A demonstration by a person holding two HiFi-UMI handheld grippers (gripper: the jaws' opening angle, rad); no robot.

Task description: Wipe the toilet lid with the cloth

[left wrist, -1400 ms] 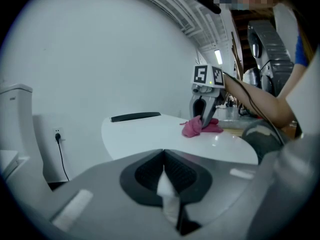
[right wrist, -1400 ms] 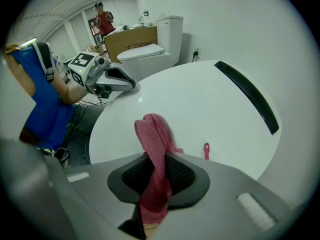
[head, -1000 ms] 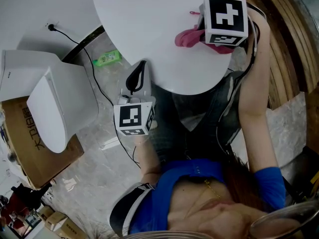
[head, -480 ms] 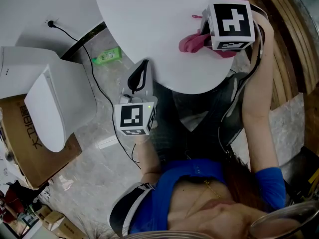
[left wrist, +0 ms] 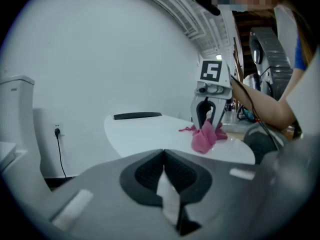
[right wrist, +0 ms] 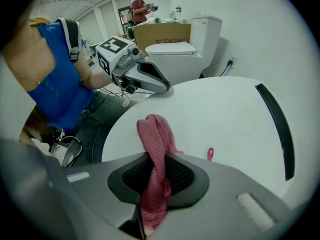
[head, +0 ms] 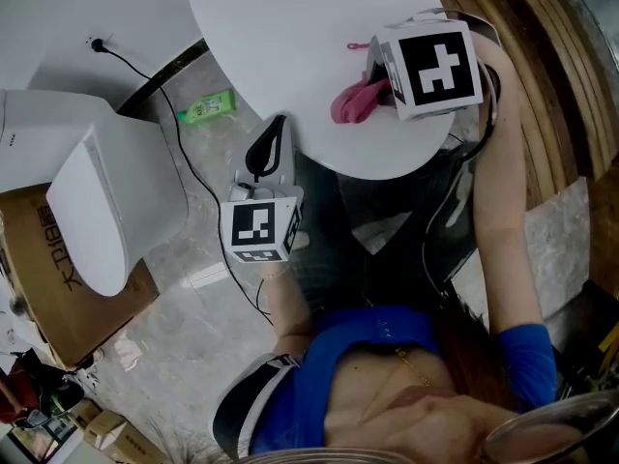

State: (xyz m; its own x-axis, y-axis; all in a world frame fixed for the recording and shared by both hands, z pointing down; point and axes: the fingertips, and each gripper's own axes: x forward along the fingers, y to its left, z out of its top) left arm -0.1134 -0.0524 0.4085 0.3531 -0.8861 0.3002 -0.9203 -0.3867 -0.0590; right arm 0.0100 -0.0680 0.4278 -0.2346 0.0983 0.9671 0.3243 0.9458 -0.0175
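As its jaws stay clamped on the cloth [right wrist: 155,134], the right hand-held gripper [right wrist: 156,181] has edged leftward

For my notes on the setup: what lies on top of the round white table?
A pink cloth, pinched in the right gripper, and a dark flat bar at the far edge. The gripper covers the table beneath it.

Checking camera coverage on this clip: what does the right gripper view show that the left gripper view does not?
Only the right gripper view: the right gripper shut on the pink cloth, the closed toilet lid, a cardboard box behind it, the left gripper from outside. Only the left gripper view: the left gripper's jaws together, empty, and the right gripper from outside. Both: the round white table, the pink cloth, a dark bar on the table.
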